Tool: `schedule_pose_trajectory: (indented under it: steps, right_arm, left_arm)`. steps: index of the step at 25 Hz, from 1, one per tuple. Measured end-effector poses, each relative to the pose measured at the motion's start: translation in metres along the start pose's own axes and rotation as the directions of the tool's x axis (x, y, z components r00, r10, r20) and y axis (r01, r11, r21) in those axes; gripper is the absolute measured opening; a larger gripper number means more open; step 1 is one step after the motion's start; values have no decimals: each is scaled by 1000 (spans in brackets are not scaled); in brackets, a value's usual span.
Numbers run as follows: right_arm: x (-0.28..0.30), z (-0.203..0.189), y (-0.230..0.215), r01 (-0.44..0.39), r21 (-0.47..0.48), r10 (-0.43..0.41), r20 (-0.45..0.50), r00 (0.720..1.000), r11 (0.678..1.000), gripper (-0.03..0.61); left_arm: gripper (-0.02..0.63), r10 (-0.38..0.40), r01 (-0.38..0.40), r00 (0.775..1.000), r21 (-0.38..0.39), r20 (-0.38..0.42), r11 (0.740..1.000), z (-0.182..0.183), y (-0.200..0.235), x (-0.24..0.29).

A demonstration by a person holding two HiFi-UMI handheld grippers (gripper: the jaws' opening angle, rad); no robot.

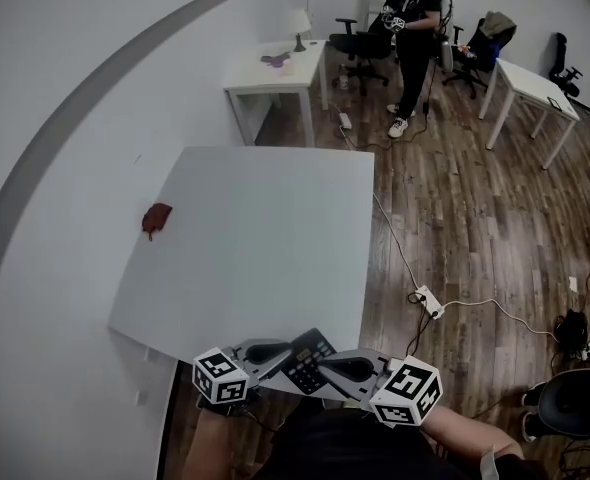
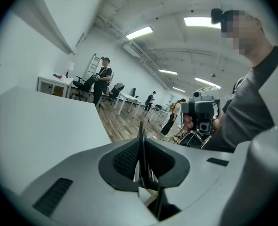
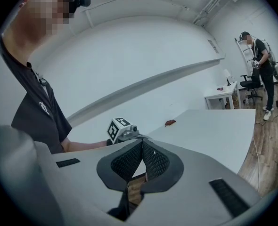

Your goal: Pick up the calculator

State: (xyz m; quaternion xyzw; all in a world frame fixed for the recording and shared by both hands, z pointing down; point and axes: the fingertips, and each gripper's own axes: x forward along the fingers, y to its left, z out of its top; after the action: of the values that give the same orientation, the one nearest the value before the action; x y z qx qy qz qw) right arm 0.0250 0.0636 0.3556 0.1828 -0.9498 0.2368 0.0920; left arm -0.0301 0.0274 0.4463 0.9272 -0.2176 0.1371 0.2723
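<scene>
The calculator (image 1: 308, 360), dark with rows of keys, hangs in the air off the near edge of the white table (image 1: 265, 238), close to my body. My left gripper (image 1: 275, 353) is shut on its left side. In the left gripper view the calculator (image 2: 141, 131) stands edge-on as a thin dark plate between the pads of the left gripper (image 2: 142, 147). My right gripper (image 1: 343, 366) lies against the calculator's right edge. Seen in its own view, the right gripper (image 3: 140, 144) has its pads meeting at the tips, and no calculator shows between them.
A small red thing (image 1: 156, 218) lies near the table's left edge. Beyond the table stand a small white desk (image 1: 275, 73), office chairs and a person (image 1: 412, 28). A power strip (image 1: 428, 300) with cables lies on the wood floor at the right, near a chair (image 1: 570, 403).
</scene>
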Motion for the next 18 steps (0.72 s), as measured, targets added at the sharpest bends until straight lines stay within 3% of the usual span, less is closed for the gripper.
schedule_pose_trajectory:
  steps: [12,18]
  right_arm:
    - [-32,16,43,-75,-112,81,51,995,991,14]
    - [-41,16,47,-69,-140,77,54,996,988,14]
  left_arm:
    - [40,39,-46,998,126,55,991,27,-58,-25]
    - [40,45,-52,997,114,69,992,24,-67,-29]
